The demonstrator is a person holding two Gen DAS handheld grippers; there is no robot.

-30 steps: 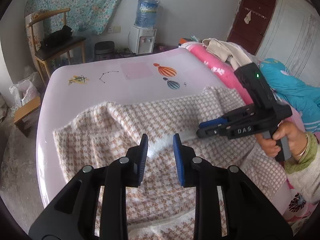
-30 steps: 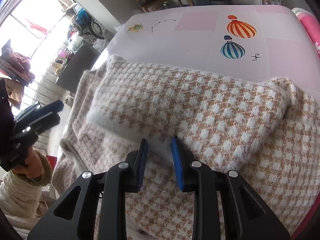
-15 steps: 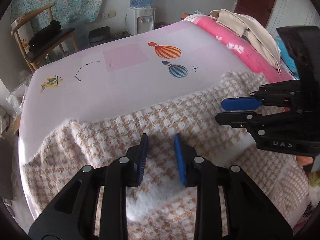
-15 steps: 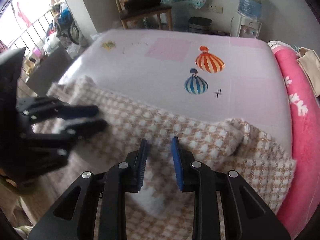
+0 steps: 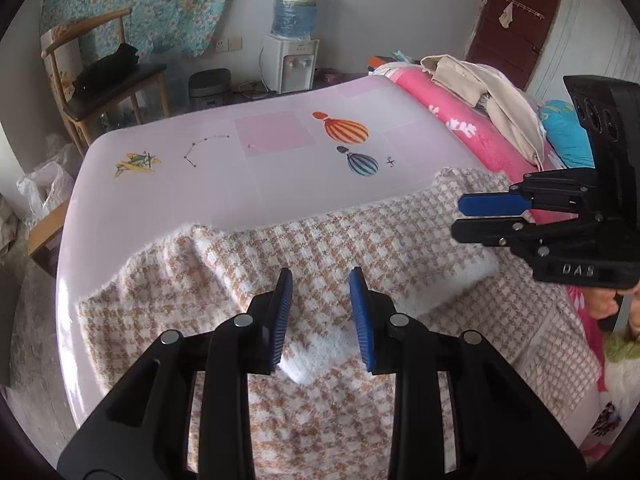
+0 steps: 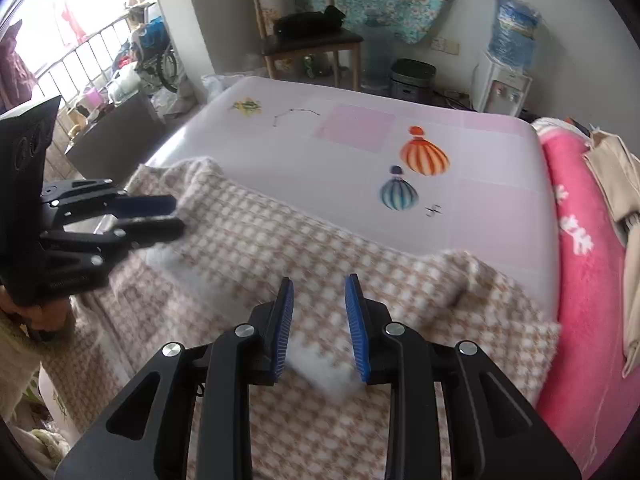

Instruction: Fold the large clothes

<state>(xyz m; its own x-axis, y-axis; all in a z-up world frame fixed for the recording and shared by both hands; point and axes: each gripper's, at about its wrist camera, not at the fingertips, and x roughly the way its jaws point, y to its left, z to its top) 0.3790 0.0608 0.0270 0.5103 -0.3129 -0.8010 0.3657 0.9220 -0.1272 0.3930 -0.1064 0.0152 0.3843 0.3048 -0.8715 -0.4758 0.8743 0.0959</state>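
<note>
A large brown-and-white houndstooth garment (image 5: pixel 360 240) lies spread on the pale pink bed (image 5: pixel 260 184), with its fluffy white inner side showing at a fold (image 5: pixel 320 344). It also shows in the right wrist view (image 6: pixel 320 256). My left gripper (image 5: pixel 322 312) is open and empty, held just above the garment's near part. My right gripper (image 6: pixel 319 316) is open and empty above the fold (image 6: pixel 320 364). The right gripper also shows in the left wrist view (image 5: pixel 476 216), and the left gripper shows in the right wrist view (image 6: pixel 164 216), hovering over the garment's left edge.
A pink blanket (image 5: pixel 472 136) with beige clothes (image 5: pixel 488 92) lies along the bed's right side. A wooden chair (image 5: pixel 104 88), a bin (image 5: pixel 210 88) and a water dispenser (image 5: pixel 292 56) stand beyond the bed. The far half of the bed shows balloon prints (image 5: pixel 346 130).
Both grippers have risen and drawn back from the garment, so more of the bed and room shows. The garment lies flatter, with its far edge folded toward me. Both stay open.
</note>
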